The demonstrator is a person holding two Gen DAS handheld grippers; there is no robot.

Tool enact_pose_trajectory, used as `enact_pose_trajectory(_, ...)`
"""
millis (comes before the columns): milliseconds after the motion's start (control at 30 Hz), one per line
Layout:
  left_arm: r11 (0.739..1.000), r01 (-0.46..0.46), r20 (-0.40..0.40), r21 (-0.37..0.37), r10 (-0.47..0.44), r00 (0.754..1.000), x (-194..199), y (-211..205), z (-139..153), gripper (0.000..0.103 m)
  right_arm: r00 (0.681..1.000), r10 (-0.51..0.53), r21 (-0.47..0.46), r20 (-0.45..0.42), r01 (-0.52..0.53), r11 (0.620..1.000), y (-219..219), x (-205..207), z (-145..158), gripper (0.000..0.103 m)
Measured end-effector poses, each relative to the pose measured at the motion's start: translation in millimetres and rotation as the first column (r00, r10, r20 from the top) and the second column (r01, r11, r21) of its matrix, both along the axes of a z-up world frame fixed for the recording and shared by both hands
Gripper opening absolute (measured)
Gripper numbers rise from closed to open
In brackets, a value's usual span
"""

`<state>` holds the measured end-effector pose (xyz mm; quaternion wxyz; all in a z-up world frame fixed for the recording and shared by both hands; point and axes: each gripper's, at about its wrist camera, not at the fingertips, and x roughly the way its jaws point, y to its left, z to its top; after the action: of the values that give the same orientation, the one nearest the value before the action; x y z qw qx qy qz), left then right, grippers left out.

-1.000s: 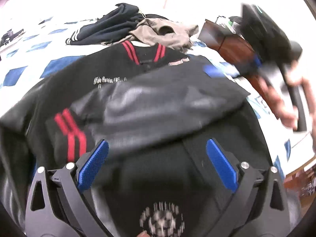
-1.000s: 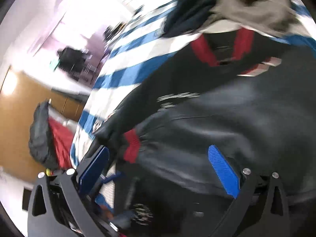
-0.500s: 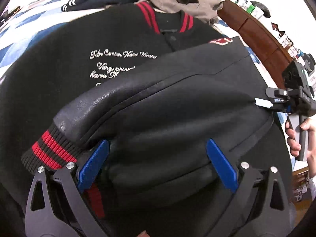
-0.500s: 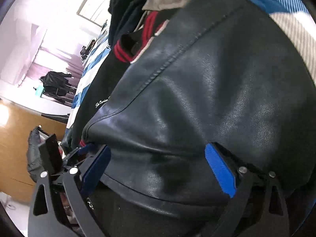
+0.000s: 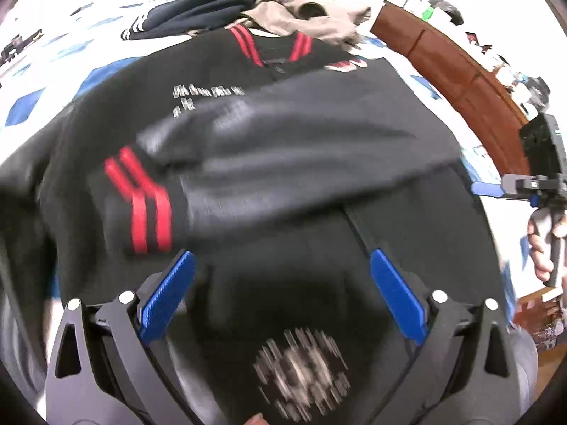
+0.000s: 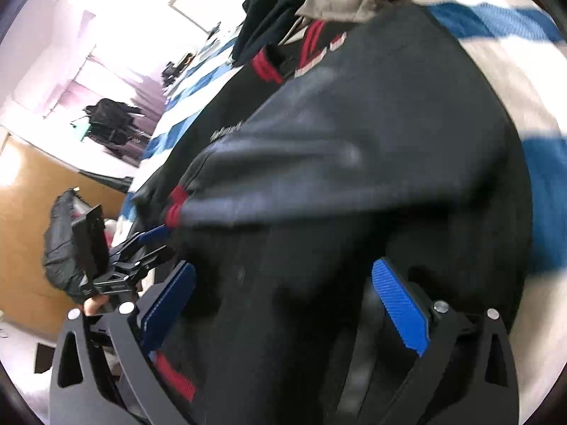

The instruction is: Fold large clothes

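The black jacket point(image 5: 283, 184) lies face up on the blue-and-white checked bedspread point(image 5: 42, 67), collar at 12 o'clock in the left wrist view, hem toward the camera. One leather sleeve point(image 5: 301, 148) is laid across the chest from 3 o'clock to 9 o'clock, its red-striped cuff point(image 5: 141, 198) ending at about 9 o'clock. The left gripper point(image 5: 281, 297) hovers over the lower front of the jacket with its blue pads spread wide and nothing between them. The right gripper point(image 6: 283, 304) is likewise spread and empty over the jacket body; in the left wrist view it appears at 3 o'clock, beside the jacket's edge. Judged from this layout, the sleeve fold on one side is complete and the other sleeve, or the hem fold, remains. Procedure: confirm the crossed sleeve lies flat before proceeding; the leather is stiff and is likely to spring back if not pressed along the shoulder crease. Take each grip on a single edge of the garment, close to a seam, and close both grippers fully before lifting. Lift both sides together and level, to avoid dragging the crossed sleeve out of place. Keep clear of the loose clothing pile point(image 5: 269, 10) at 12 o'clock, just beyond the collar.
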<state>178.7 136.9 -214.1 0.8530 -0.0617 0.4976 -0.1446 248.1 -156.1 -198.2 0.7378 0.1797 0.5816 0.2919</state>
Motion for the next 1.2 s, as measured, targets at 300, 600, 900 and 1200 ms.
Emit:
enact_pose_trajectory(300, 0.999, 0.044, -0.066, 0.018, -0.043, 0.997, -56, -28, -32, 0.097, 0.995, -0.059, -0.030, -0.078, 0.056, 0.998, -16, -39, -48, 0.098)
enact_pose_trajectory(600, 0.999, -0.026, -0.074, -0.032, 0.024, 0.997, -59, -6, -22, 0.097, 0.987, -0.093, -0.201, -0.130, 0.066, 0.977, 8, -34, -38, 0.098)
enact_pose_trajectory(900, 0.925, -0.379, 0.076, 0.023, 0.376, 0.924, -144, 162, 23, 0.097, 0.959, 0.187, -0.292, 0.213, -0.120, 0.949, 135, -74, 50, 0.098)
enact_pose_trajectory(1200, 0.735, -0.678, 0.104, 0.015, 0.674, 0.732, -235, 331, 17, 0.097, 0.848, 0.491, -0.333, 0.199, -0.413, 0.848, 327, -119, 20, 0.098)
